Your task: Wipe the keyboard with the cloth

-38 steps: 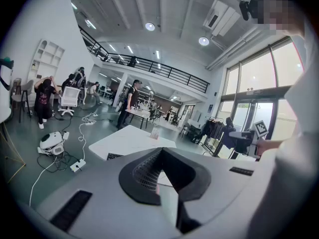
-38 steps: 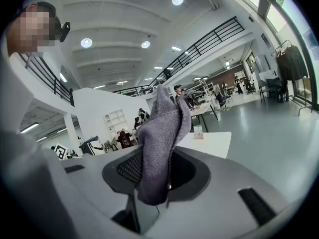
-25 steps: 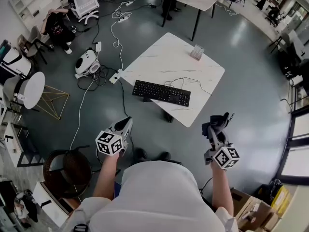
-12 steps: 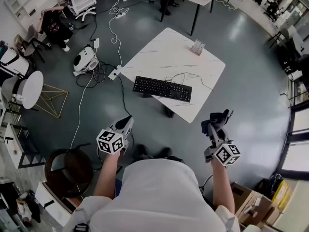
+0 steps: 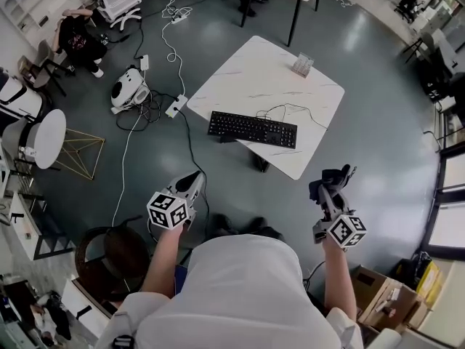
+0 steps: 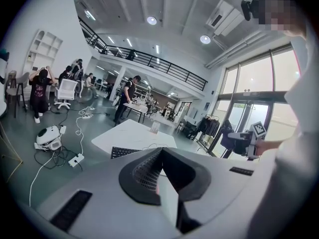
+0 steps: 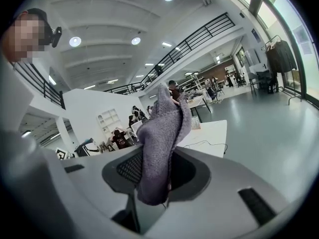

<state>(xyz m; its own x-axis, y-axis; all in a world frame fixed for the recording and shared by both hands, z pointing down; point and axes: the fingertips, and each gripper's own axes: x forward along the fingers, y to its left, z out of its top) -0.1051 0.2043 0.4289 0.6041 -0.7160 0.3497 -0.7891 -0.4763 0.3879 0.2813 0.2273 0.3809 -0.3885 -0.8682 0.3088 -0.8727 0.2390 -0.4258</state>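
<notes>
We clamp the grey cloth (image 7: 162,128) in the right tool (image 5: 332,185); the left tool (image 5: 192,183) is closed, empty. Unbraced, the centre-frame keyboard (image 5: 253,129) could slide off the worktop (image 5: 251,75) edge.

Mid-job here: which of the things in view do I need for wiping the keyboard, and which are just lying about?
For the job: black keyboard on the white marble-look table; grey knitted cloth, clamped in the right claw.
Lying about: small clear stand on the table's far side; white power strip and white rounded device on the floor; cardboard box.
</notes>
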